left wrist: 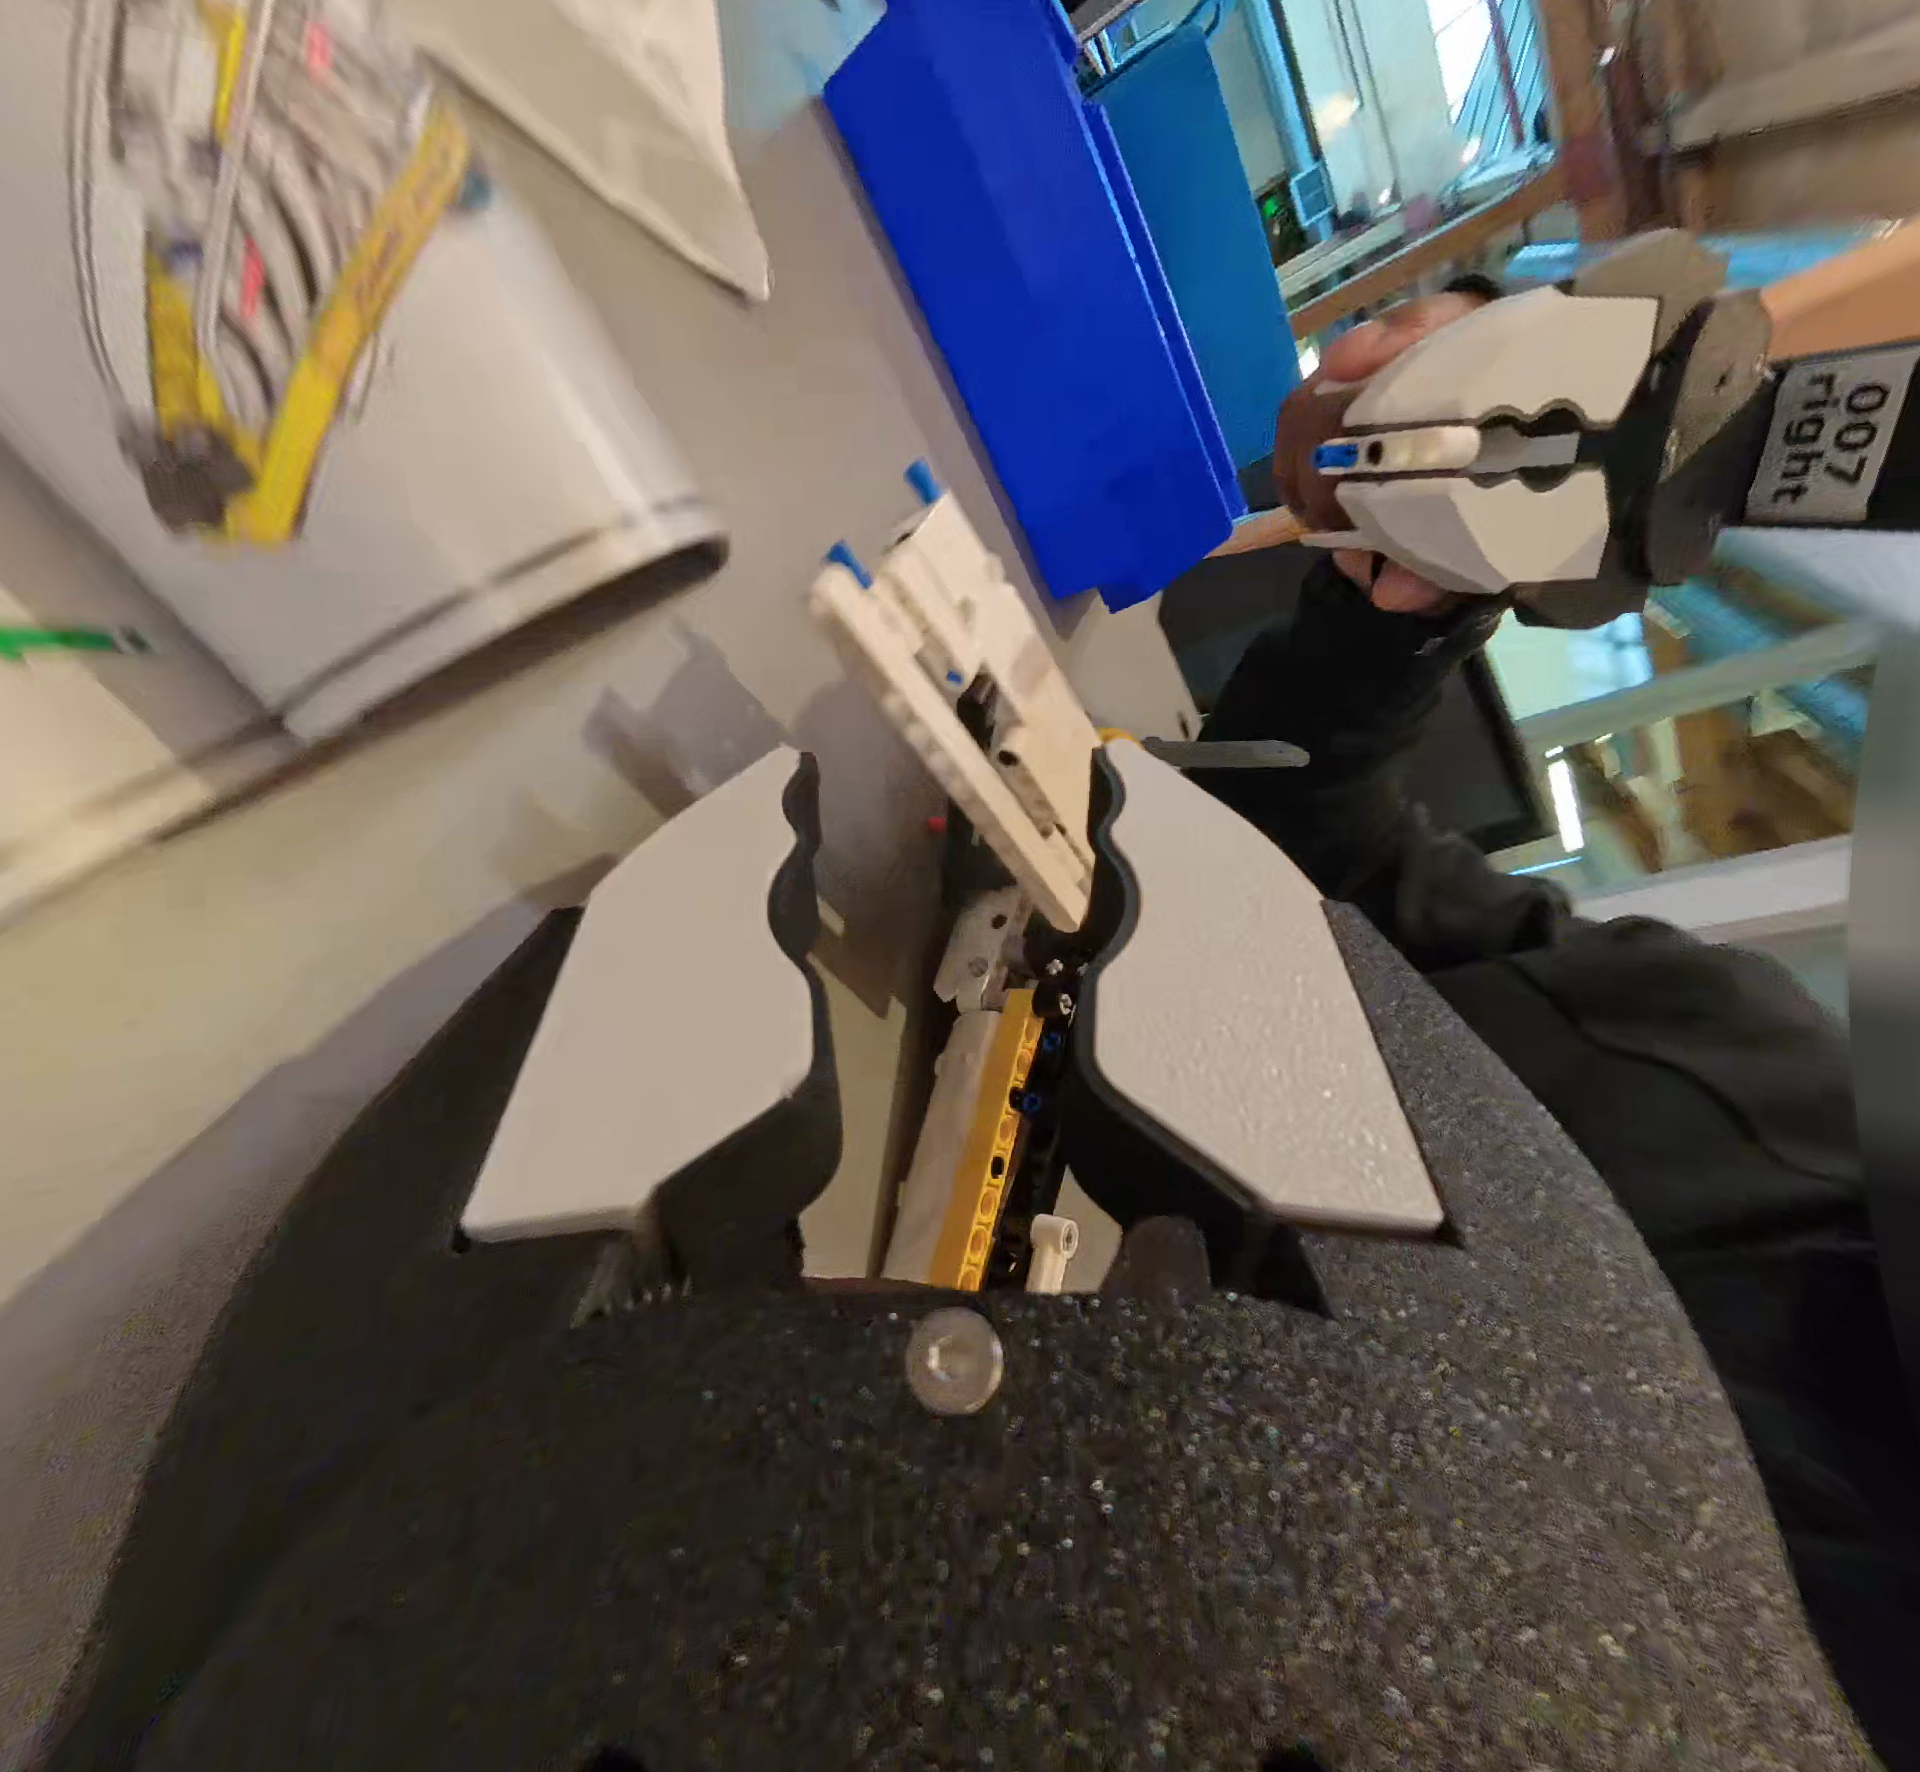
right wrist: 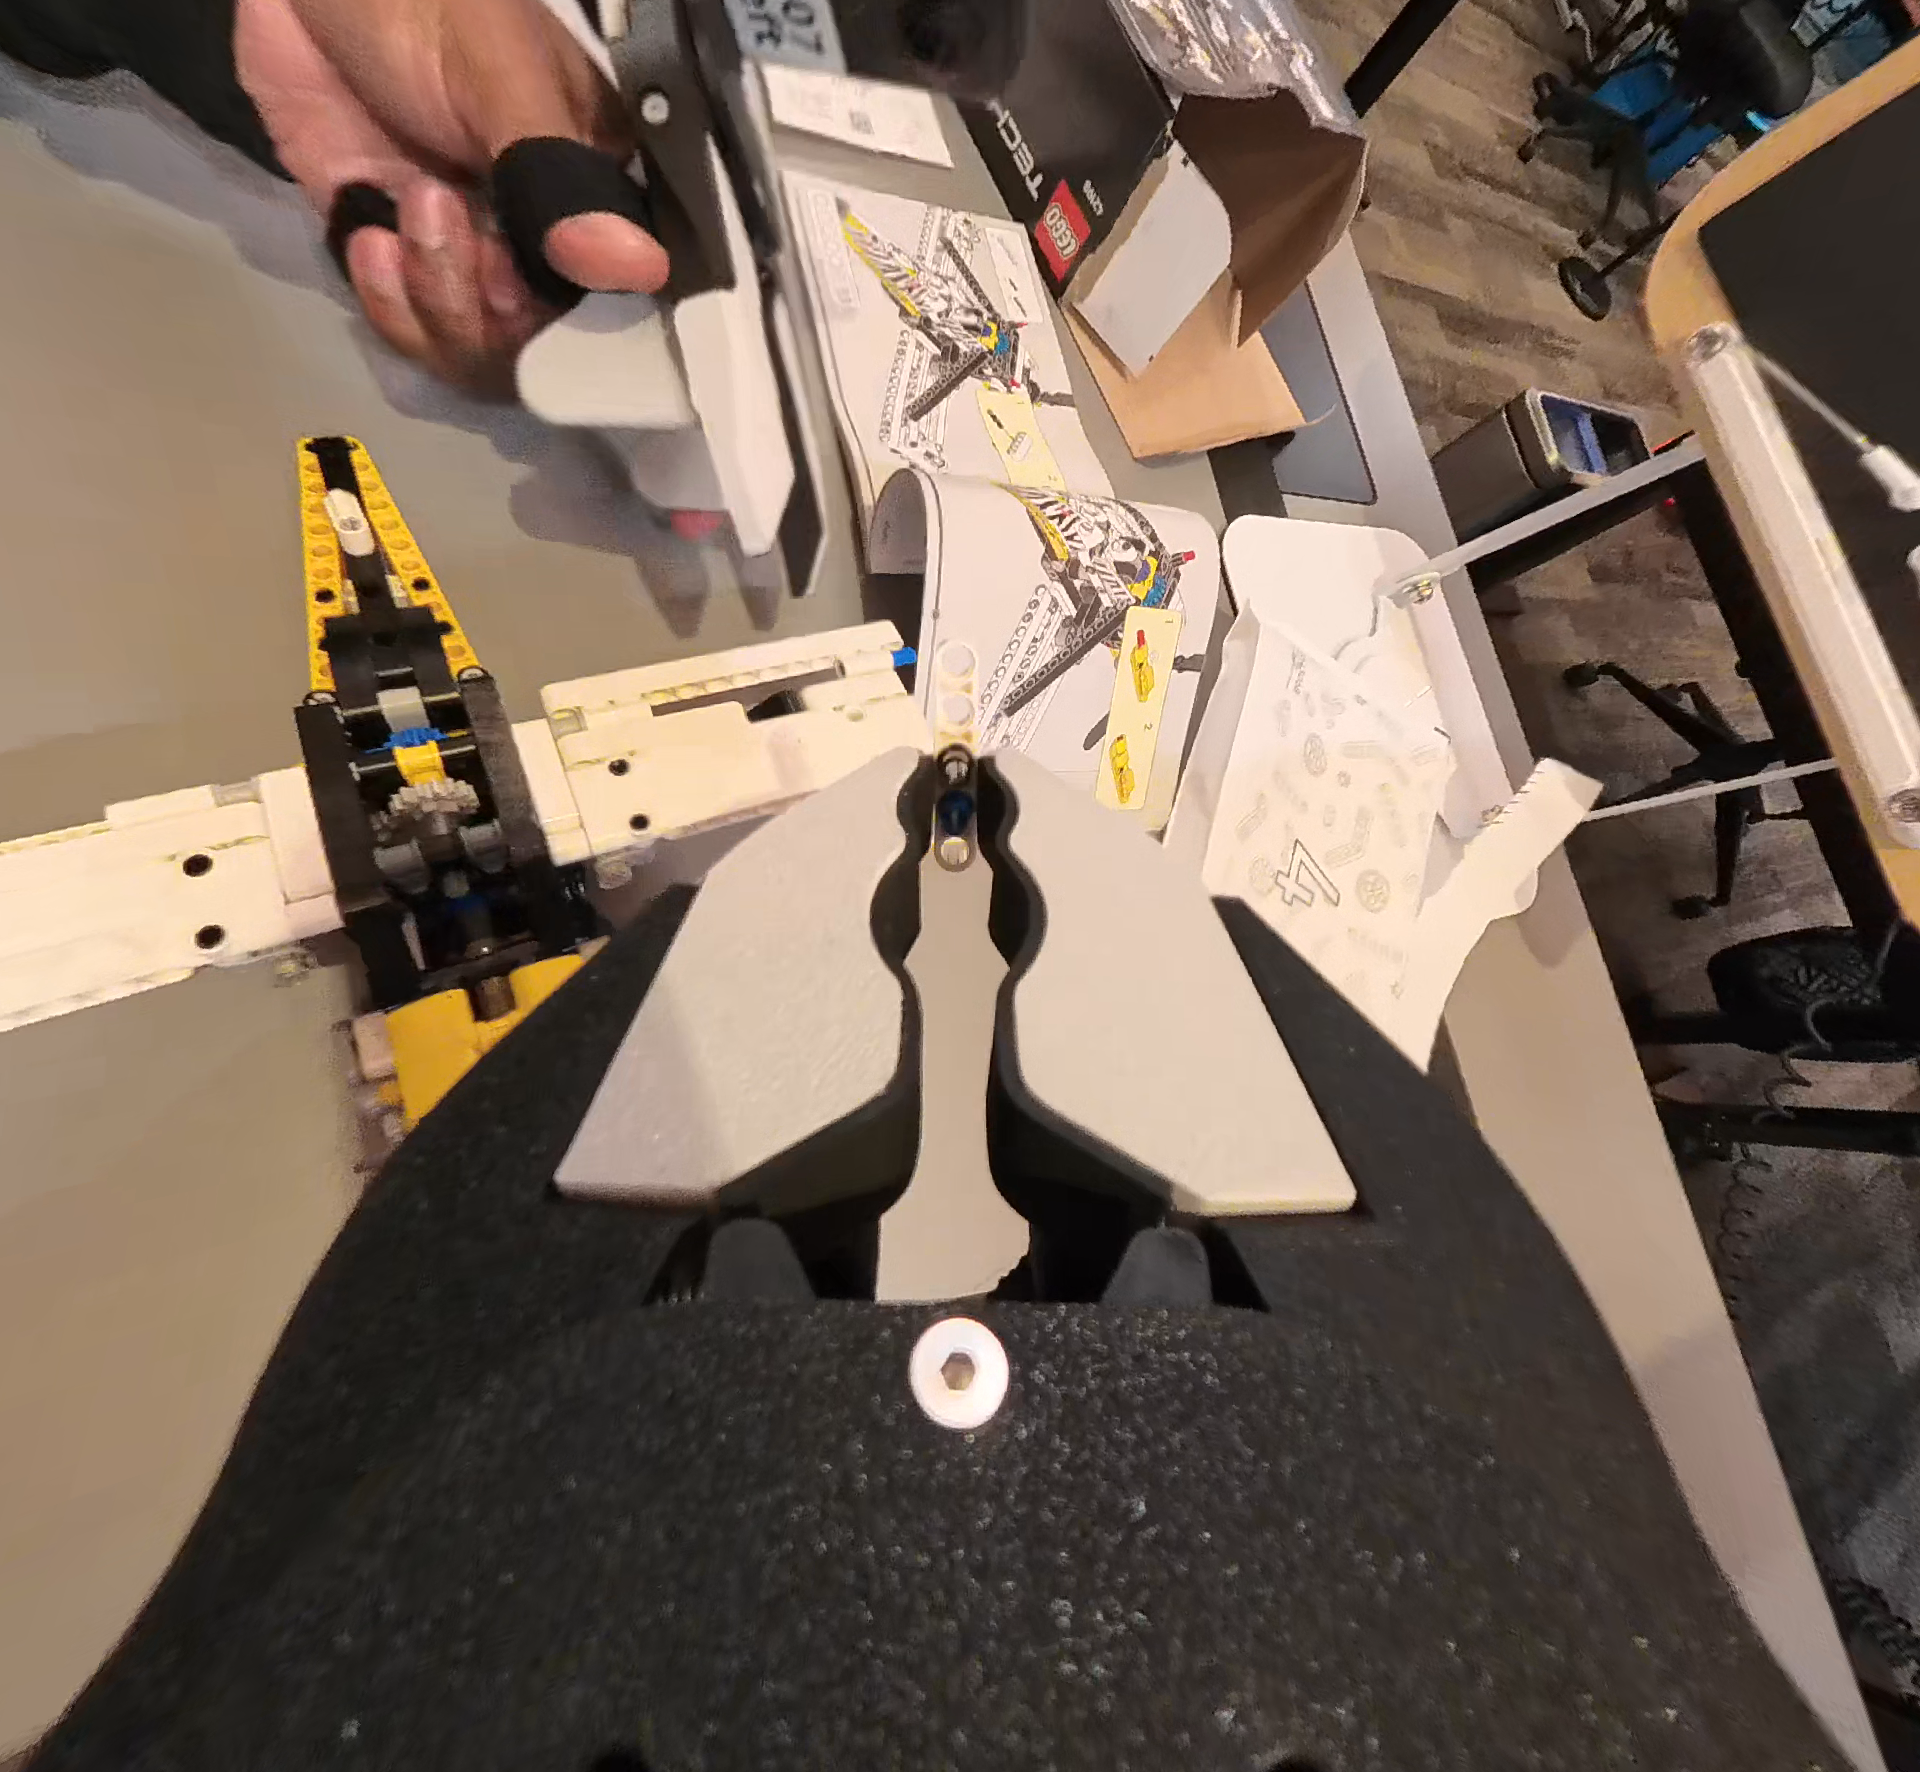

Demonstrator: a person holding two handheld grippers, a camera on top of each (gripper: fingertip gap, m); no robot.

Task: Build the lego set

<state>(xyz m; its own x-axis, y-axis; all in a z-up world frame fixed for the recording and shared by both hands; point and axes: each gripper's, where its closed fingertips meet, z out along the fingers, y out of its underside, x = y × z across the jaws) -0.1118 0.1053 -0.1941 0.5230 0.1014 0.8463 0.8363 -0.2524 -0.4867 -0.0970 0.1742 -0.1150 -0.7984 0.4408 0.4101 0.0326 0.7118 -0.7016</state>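
My left gripper (left wrist: 951, 766) is open. The white wing (left wrist: 956, 683) of a yellow, black and white brick model slants between its fingers and lies against the right pad (left wrist: 1112, 849); a gap shows at the left pad. The model's yellow beam (left wrist: 987, 1151) runs below. In the right wrist view the model (right wrist: 416, 746) lies on the grey table (right wrist: 156, 475), and the blurred left gripper (right wrist: 727, 579) hangs over it. My right gripper (right wrist: 956, 772) is shut on a short white holed beam (right wrist: 956, 694) carrying a blue pin, just off the wing's tip (right wrist: 852, 673). The right gripper also shows in the left wrist view (left wrist: 1340, 465).
An open instruction booklet (right wrist: 1060, 600) lies beyond the wing, with a torn white paper bag (right wrist: 1351, 787) to its right and a black box (right wrist: 1122, 60) behind. A blue bin (left wrist: 1018, 268) stands on the table. The table edge (right wrist: 1507, 1099) and office chairs are to the right.
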